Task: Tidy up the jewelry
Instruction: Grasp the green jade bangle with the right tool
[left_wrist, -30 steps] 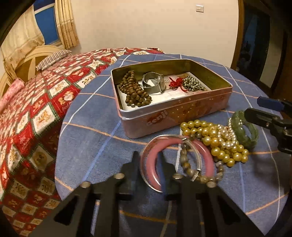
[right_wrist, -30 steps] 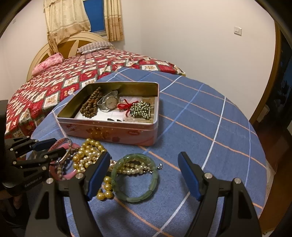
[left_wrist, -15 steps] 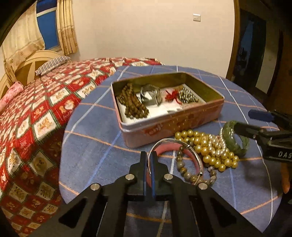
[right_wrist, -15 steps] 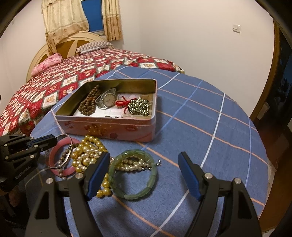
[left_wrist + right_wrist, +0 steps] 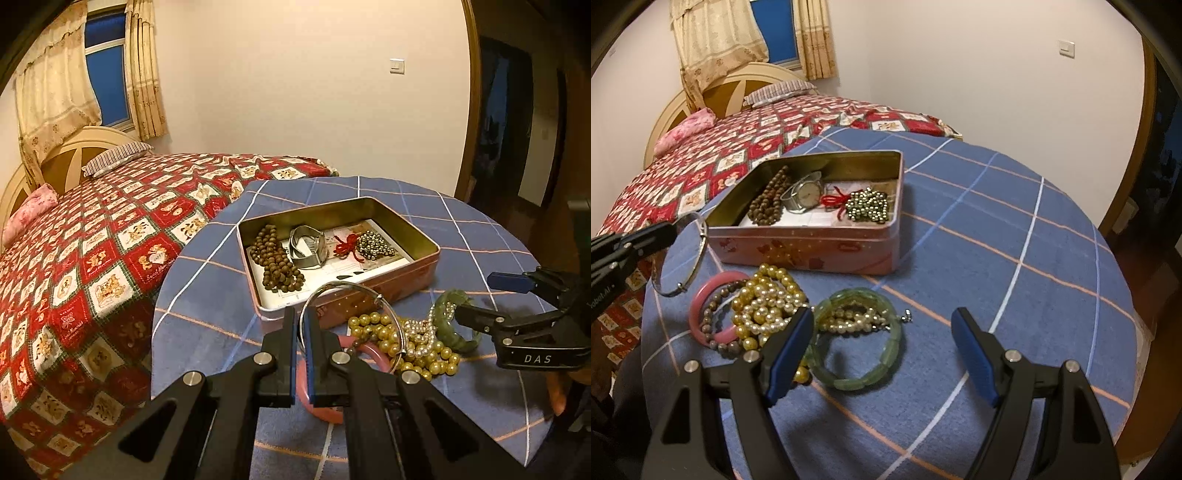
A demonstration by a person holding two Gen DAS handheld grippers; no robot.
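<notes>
**Silver bangle lifted, most of the pile yet to be boxed**

The left gripper (image 5: 303, 332) is clenched on a thin silver bangle (image 5: 384, 310), holding it clear of the blue checked tablecloth (image 5: 1015, 229), just in front of the pink tin (image 5: 812, 243). Inside the tin lie a brown bead string (image 5: 770, 201), a wristwatch (image 5: 807, 194) and a red-tasselled cluster of dark metallic beads (image 5: 868, 206). On the cloth beside the tin remain a pink bangle (image 5: 713, 291), a grey-brown bead bracelet (image 5: 718, 332), gold and white pearl strands (image 5: 764, 306) and a green stone bracelet (image 5: 871, 354). The right gripper (image 5: 882, 354) hangs above the green bracelet with its jaws spread wide, grasping nothing. By this count the sorting looks under halfway done, with five pieces left outside.
</notes>
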